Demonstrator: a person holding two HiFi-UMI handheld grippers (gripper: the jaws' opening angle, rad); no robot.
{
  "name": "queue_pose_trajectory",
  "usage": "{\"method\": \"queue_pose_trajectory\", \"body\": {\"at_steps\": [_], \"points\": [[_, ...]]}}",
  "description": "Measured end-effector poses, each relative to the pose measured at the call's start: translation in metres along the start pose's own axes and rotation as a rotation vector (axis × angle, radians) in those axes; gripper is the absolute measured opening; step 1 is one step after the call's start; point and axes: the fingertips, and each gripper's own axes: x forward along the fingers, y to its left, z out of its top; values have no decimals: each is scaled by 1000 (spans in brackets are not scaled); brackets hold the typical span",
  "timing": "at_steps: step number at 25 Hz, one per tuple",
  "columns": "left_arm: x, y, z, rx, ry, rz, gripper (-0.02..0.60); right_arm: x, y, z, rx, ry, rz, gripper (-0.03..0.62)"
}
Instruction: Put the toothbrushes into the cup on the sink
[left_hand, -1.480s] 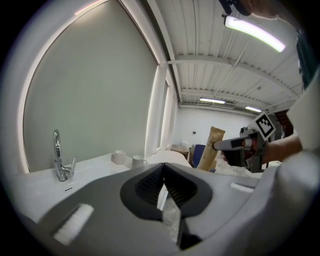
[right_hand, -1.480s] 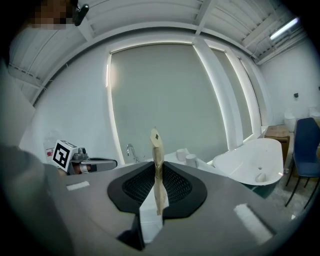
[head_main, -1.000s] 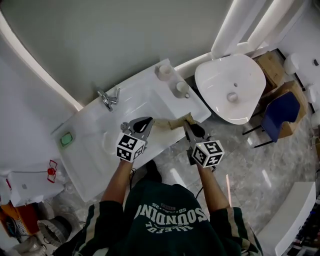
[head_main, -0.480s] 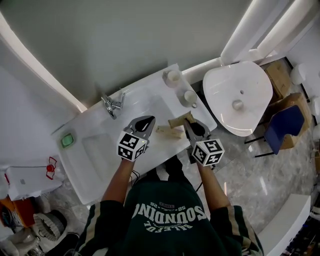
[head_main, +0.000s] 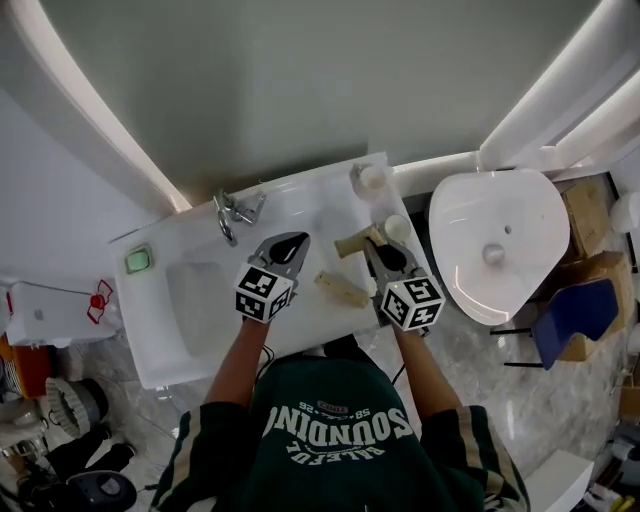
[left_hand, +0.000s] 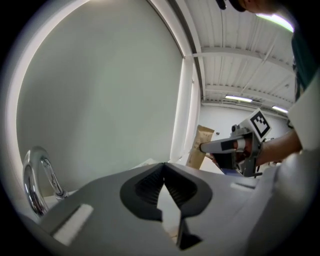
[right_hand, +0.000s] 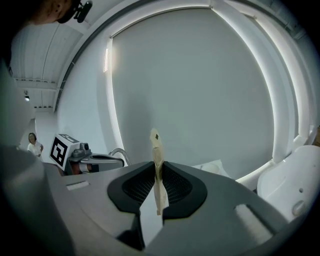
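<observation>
My right gripper (head_main: 372, 243) is shut on a toothbrush in a tan paper wrapper (head_main: 352, 244), held above the white sink counter (head_main: 300, 200). In the right gripper view the wrapped toothbrush (right_hand: 157, 150) stands up between the pads. A second wrapped toothbrush (head_main: 342, 288) lies on the counter near its front edge, between my two grippers. A small white cup (head_main: 397, 228) stands just right of the right gripper's tip, and another cup (head_main: 372, 178) sits at the back corner. My left gripper (head_main: 292, 241) hovers over the counter, shut with nothing in it (left_hand: 163, 167).
The chrome faucet (head_main: 235, 210) stands at the back of the basin (head_main: 195, 300), left of my left gripper. A green soap dish (head_main: 138, 260) sits at the counter's left end. A white floor-standing fixture (head_main: 495, 250) is right of the counter.
The right gripper has carried its wrapped toothbrush away from the second one, which now lies apart near the front edge. The head view has swung, so the counter sits more level.
</observation>
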Motion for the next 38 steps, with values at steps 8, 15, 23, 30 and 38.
{"method": "queue_pose_trajectory", "body": {"at_steps": [8,15,23,30,38], "points": [[13,11,1,-24,2,85,51,24,-31,9,-10,13,63,51],[20,15,-3,-48,16,138,51,46,-82,42,-22,-16,45,51],[21,17,-16,-82,46,194,51,80,-154,79,-22,-53,-36,51],[17,25,-27,-113,74,253,51,116,-192,65,16,4,-54,51],[2,34,-38,-148,90,319,51,155,-212,26,60,93,-55,51]]}}
